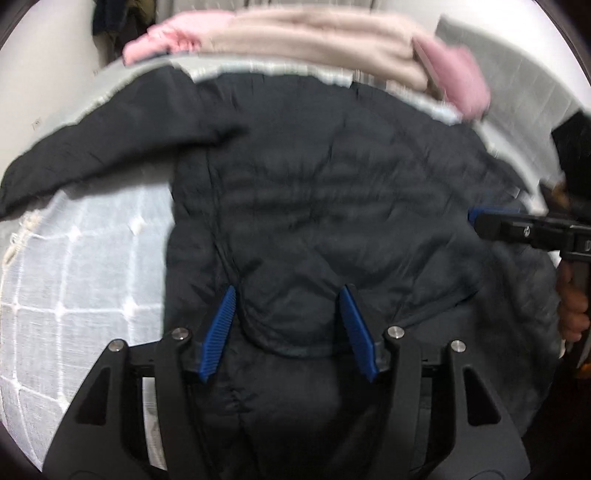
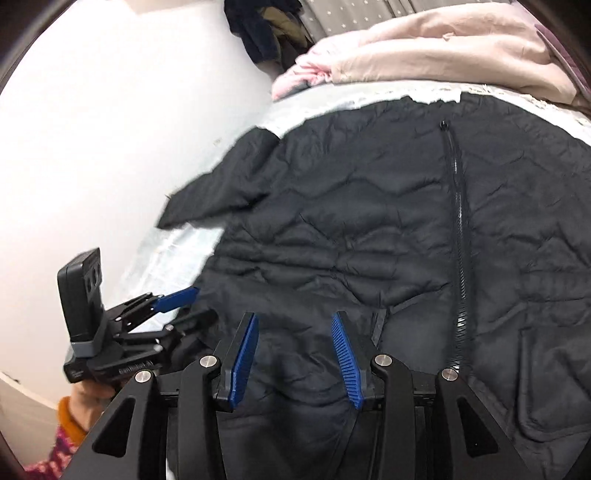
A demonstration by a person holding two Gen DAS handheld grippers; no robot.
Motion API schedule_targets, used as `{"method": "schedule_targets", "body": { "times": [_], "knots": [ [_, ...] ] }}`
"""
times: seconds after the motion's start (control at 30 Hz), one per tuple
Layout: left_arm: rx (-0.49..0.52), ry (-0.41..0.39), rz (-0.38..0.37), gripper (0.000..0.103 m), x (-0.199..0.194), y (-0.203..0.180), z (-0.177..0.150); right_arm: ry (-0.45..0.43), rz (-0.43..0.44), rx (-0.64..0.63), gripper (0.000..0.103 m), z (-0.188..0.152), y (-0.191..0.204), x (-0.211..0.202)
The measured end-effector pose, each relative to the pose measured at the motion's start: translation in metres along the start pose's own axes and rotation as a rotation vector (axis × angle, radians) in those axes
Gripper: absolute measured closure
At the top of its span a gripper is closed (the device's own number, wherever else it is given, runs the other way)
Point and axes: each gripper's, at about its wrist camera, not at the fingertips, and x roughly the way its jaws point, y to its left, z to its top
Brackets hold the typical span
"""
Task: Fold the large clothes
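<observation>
A large black quilted jacket point(image 1: 314, 184) lies spread on a white checked bedspread point(image 1: 74, 277), one sleeve point(image 1: 110, 147) stretched out to the left. Its zipper point(image 2: 460, 229) shows in the right wrist view, where the jacket point(image 2: 351, 221) fills the middle. My left gripper point(image 1: 288, 291) is open, its blue pads over the jacket's near end. My right gripper point(image 2: 293, 317) is open too, low over the jacket's near edge. The right gripper also shows at the right edge of the left wrist view point(image 1: 476, 218), and the left gripper at the left of the right wrist view point(image 2: 188, 302).
A pile of pink and beige clothes point(image 1: 314, 44) lies at the far end of the bed, seen also in the right wrist view point(image 2: 424, 55). A white wall point(image 2: 110, 129) runs along the left side. Dark clothes point(image 2: 266, 29) hang in the far corner.
</observation>
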Motion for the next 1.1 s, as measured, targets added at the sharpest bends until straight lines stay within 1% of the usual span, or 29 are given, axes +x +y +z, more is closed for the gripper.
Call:
{"method": "schedule_targets", "body": {
  "times": [0.03, 0.13, 0.17, 0.2, 0.23, 0.27, 0.3, 0.33, 0.37, 0.4, 0.43, 0.47, 0.53, 0.6, 0.73, 0.8, 0.83, 0.87, 0.9, 0.93, 1.0, 1.07, 1.1],
  "knots": [
    [0.013, 0.006, 0.009, 0.042, 0.000, -0.002, -0.001, 0.020, -0.021, -0.006, 0.061, 0.000, -0.002, 0.006],
    [0.059, 0.024, 0.045, 0.041, -0.008, -0.005, -0.006, 0.159, -0.115, -0.051, 0.061, -0.014, -0.006, 0.034],
    [0.068, 0.021, 0.072, 0.041, -0.015, -0.003, -0.008, 0.171, -0.123, -0.071, 0.061, -0.018, -0.005, 0.034],
    [0.067, 0.011, 0.124, 0.040, -0.022, 0.002, -0.009, 0.174, -0.126, -0.090, 0.061, -0.019, -0.003, 0.031],
    [0.053, 0.000, 0.160, 0.038, -0.028, 0.009, -0.009, 0.181, -0.127, -0.096, 0.060, -0.019, -0.002, 0.027],
    [0.015, -0.020, 0.188, 0.035, -0.035, 0.021, -0.008, 0.184, -0.127, -0.084, 0.057, -0.019, -0.003, 0.021],
    [-0.038, -0.041, 0.192, 0.026, -0.041, 0.036, -0.008, 0.180, -0.118, -0.066, 0.053, -0.019, -0.004, 0.015],
    [-0.132, -0.068, 0.190, 0.020, -0.048, 0.059, -0.004, 0.172, -0.109, -0.057, 0.052, -0.020, -0.006, 0.010],
    [-0.200, -0.084, 0.207, 0.020, -0.052, 0.076, -0.002, 0.160, -0.105, -0.054, 0.049, -0.020, -0.007, 0.002],
    [-0.297, -0.098, 0.257, 0.020, -0.056, 0.101, 0.004, 0.143, -0.115, -0.056, 0.047, -0.021, -0.009, -0.005],
    [-0.353, -0.104, 0.280, 0.019, -0.057, 0.116, 0.008, 0.128, -0.129, -0.057, 0.046, -0.021, -0.010, -0.011],
    [-0.436, -0.117, 0.294, 0.019, -0.060, 0.140, 0.011, 0.110, -0.146, -0.060, 0.044, -0.022, -0.013, -0.019],
    [-0.541, -0.145, 0.279, 0.019, -0.061, 0.176, 0.015, 0.080, -0.167, -0.065, 0.042, -0.026, -0.019, -0.036],
    [-0.646, -0.154, 0.275, 0.019, -0.056, 0.214, 0.019, 0.047, -0.191, -0.066, 0.041, -0.028, -0.028, -0.053],
    [-0.783, -0.183, 0.236, 0.019, -0.041, 0.259, 0.025, -0.072, -0.283, -0.045, 0.039, -0.028, -0.048, -0.078],
    [-0.873, -0.197, 0.207, 0.019, -0.027, 0.284, 0.025, -0.110, -0.329, -0.033, 0.038, -0.027, -0.060, -0.085],
    [-0.896, -0.201, 0.199, 0.019, -0.023, 0.290, 0.023, -0.121, -0.336, -0.030, 0.038, -0.027, -0.065, -0.088],
    [-0.921, -0.223, 0.189, 0.019, -0.019, 0.299, 0.024, -0.129, -0.341, -0.023, 0.038, -0.025, -0.069, -0.087],
    [-0.931, -0.263, 0.194, 0.019, -0.017, 0.305, 0.026, -0.133, -0.340, -0.010, 0.037, -0.023, -0.076, -0.088],
    [-0.934, -0.284, 0.201, 0.019, -0.014, 0.301, 0.029, -0.136, -0.339, 0.002, 0.037, -0.021, -0.081, -0.088],
    [-0.951, -0.337, 0.214, 0.019, -0.011, 0.310, 0.037, -0.135, -0.346, 0.026, 0.037, -0.017, -0.090, -0.085],
    [-0.975, -0.366, 0.234, 0.030, -0.009, 0.317, 0.042, -0.121, -0.369, 0.037, 0.037, -0.013, -0.097, -0.079],
    [-0.987, -0.364, 0.250, 0.052, -0.007, 0.320, 0.044, -0.115, -0.377, 0.041, 0.037, -0.012, -0.099, -0.076]
  ]
}}
